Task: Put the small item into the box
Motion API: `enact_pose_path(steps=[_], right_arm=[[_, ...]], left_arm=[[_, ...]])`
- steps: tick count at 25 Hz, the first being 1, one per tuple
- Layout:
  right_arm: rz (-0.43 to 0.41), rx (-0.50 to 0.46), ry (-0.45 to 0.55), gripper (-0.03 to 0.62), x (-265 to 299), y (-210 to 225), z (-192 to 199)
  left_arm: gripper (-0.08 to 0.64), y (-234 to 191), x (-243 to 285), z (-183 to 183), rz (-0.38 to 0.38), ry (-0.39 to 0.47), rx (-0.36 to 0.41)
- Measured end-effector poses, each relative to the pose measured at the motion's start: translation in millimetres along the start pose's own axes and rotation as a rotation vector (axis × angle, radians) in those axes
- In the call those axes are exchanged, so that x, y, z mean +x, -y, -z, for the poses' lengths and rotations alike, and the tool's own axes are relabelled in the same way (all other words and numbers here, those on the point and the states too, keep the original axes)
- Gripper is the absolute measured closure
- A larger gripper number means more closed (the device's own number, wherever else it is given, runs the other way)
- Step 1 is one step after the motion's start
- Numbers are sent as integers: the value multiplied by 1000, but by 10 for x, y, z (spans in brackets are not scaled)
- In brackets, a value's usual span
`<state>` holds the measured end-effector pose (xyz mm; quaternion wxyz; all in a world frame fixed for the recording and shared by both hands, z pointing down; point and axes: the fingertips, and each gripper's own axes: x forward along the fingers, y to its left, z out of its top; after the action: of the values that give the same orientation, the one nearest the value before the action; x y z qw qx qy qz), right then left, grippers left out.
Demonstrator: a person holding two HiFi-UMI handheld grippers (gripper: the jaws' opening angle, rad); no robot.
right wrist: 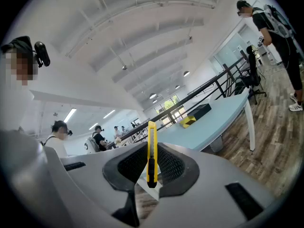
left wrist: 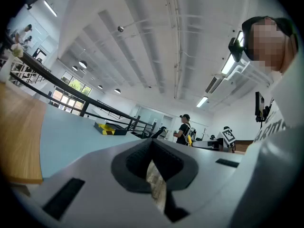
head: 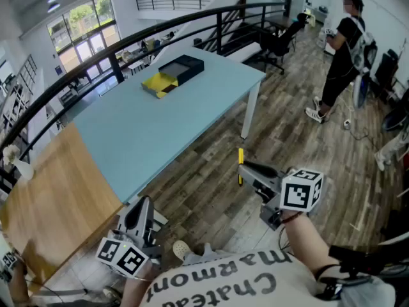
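Note:
A black box with an open yellow flap (head: pixel 174 73) lies at the far end of the light blue table (head: pixel 160 130). My right gripper (head: pixel 243 169) is low over the wooden floor, well short of the table, and is shut on a slim yellow utility knife (head: pixel 240 164) that stands upright between its pads. In the right gripper view the knife (right wrist: pixel 151 152) sticks up from the jaws, with the box (right wrist: pixel 194 114) far off on the table. My left gripper (head: pixel 142 204) hangs near the table's near corner, jaws together and empty (left wrist: pixel 154 175); the box (left wrist: pixel 107 128) shows far beyond it.
A wooden tabletop (head: pixel 45 213) adjoins the blue table on the left. A black railing (head: pixel 128 43) runs behind the tables. A person (head: pixel 342 50) stands on the floor at the back right, next to an office chair (head: pixel 281 38). The table's white leg (head: pixel 250 112) is nearest me.

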<state>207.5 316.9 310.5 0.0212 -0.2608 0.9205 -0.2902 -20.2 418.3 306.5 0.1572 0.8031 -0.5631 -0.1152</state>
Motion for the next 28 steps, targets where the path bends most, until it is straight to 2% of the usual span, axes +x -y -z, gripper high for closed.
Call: enact_pose_path(steps=[5, 14, 22, 28], right_arm=[[11, -15, -8, 509, -28, 59, -12], [34, 26, -17, 508, 121, 325, -13], [95, 52, 22, 508, 536, 784, -411], [99, 26, 49, 508, 1179, 1039, -892]], left_arm=[[558, 10, 44, 14, -2, 4, 2], [558, -67, 330, -27, 13, -10, 3], [558, -531, 1074, -232, 67, 0, 24], [558, -1038, 1715, -514, 102, 2, 1]])
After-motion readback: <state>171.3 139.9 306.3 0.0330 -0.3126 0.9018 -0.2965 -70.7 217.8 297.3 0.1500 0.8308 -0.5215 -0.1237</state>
